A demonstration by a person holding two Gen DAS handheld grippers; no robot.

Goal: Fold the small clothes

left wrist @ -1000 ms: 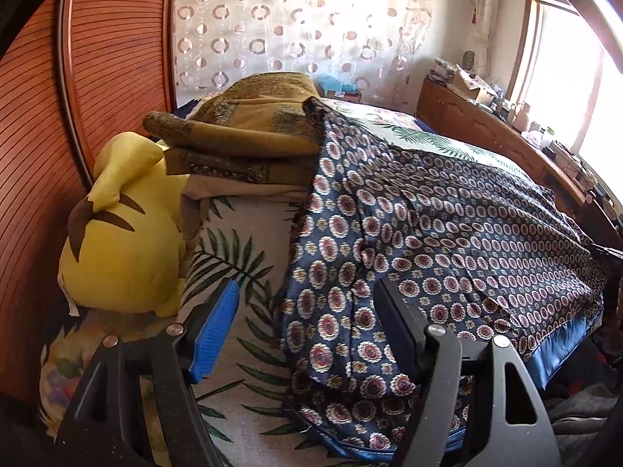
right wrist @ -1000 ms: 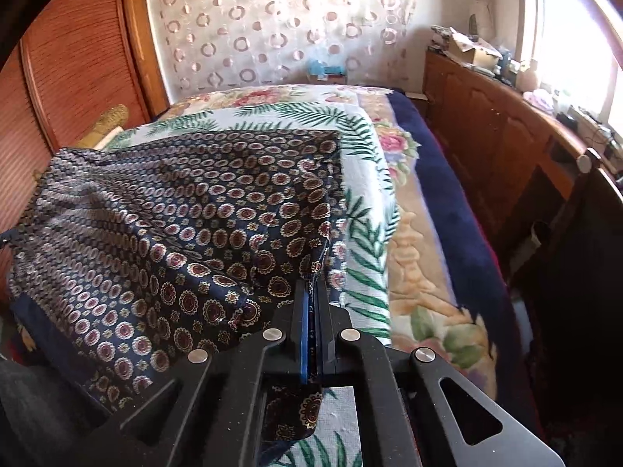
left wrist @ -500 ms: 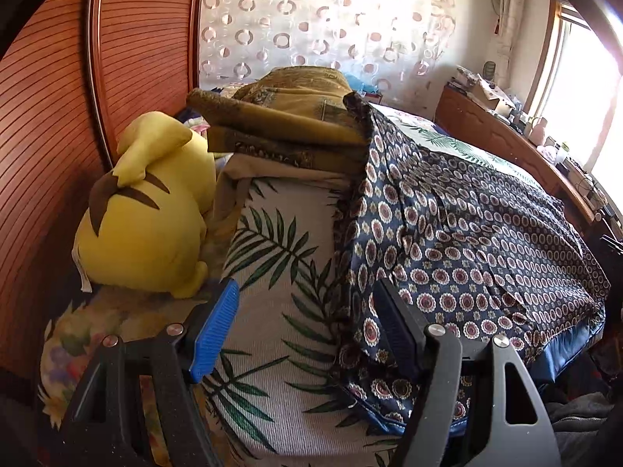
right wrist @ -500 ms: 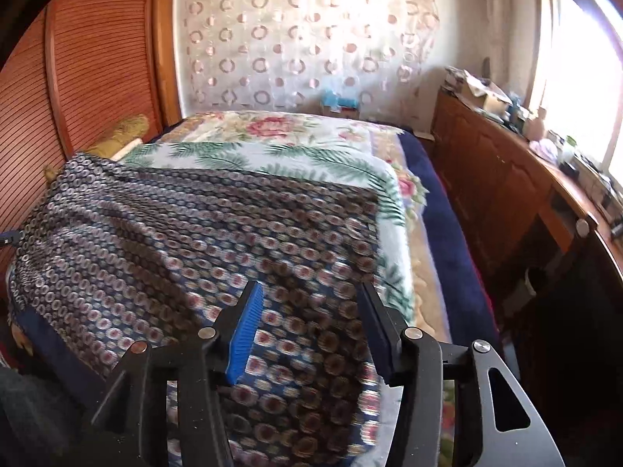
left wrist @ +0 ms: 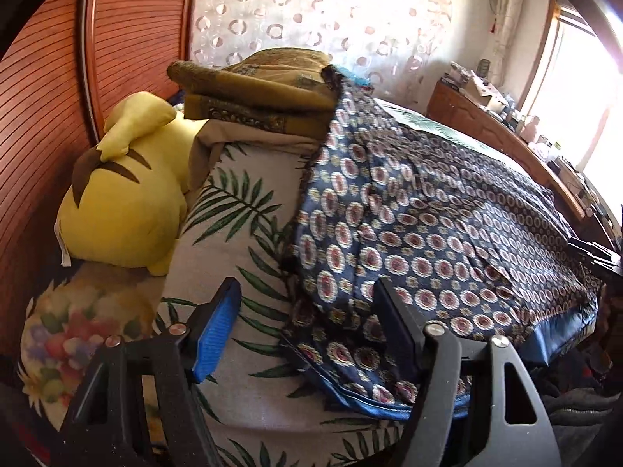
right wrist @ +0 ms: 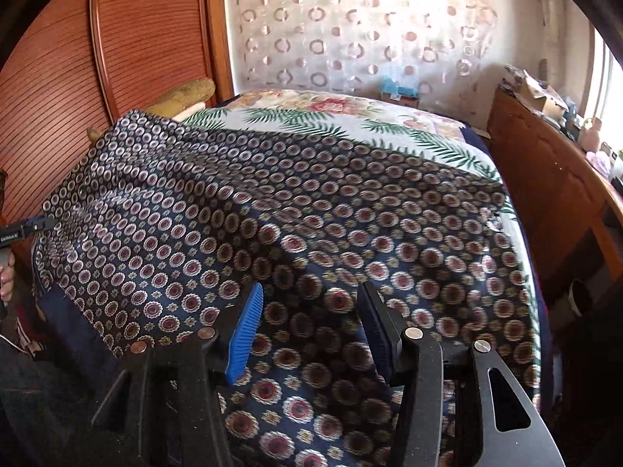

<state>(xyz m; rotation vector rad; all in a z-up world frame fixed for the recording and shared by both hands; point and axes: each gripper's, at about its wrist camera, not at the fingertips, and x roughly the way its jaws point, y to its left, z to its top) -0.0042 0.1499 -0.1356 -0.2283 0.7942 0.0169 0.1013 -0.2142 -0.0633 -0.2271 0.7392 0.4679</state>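
A yellow plush toy [left wrist: 124,194] lies at the bed's [left wrist: 249,241] left edge, beside folded olive blankets [left wrist: 264,93]. The left claw [left wrist: 307,323] is released over the near edge of the navy patterned cloth [right wrist: 272,214] spread across the bed. The right claw [right wrist: 311,323] hangs released above it.

Left gripper [left wrist: 307,327] jaws agape — patterned cloth [left wrist: 428,225] between, ungrasped.

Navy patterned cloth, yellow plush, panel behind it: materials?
Navy patterned cloth: thin woven fabric, likely silky or satin; slight sheen, soft drape, shiny blue border. Yellow plush: soft stuffed toy, matte short-pile fabric with brown stripes and a sewn tag. Ribbed panel: reddish-brown, looks like glossy wood or veneer, with fine horizontal grooves.
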